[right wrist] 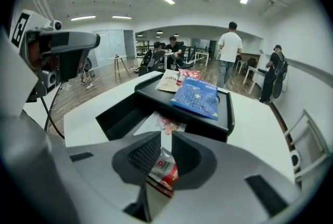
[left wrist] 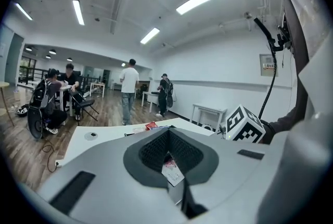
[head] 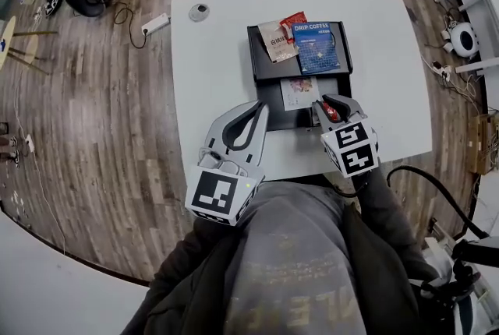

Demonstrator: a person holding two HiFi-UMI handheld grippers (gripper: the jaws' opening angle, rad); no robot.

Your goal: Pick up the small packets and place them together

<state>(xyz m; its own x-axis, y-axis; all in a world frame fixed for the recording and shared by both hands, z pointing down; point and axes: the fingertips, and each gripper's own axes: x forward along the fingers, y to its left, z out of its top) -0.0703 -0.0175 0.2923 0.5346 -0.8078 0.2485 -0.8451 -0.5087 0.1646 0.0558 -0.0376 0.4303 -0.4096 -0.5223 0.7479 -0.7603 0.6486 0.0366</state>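
A black two-level tray (head: 262, 53) stands on the white table (head: 210, 84). Its upper level holds a blue drip coffee packet (head: 316, 47), a beige packet (head: 277, 41) and a red packet (head: 292, 20). A white packet with pink print (head: 300, 92) lies in the lower compartment. My right gripper (head: 331, 109) hovers at that compartment's near right corner, shut on a small red-and-silver packet (right wrist: 162, 172). My left gripper (head: 261, 106) hangs at the tray's near left corner with its tips together and nothing seen held. The white packet (left wrist: 171, 172) shows through its loop.
A round grey cap (head: 199, 12) sits in the table's far left part. On the wood floor left of the table lies a power strip (head: 156, 23) with cables. Several people (right wrist: 229, 56) stand and sit far across the room. White furniture (head: 468, 29) stands to the right.
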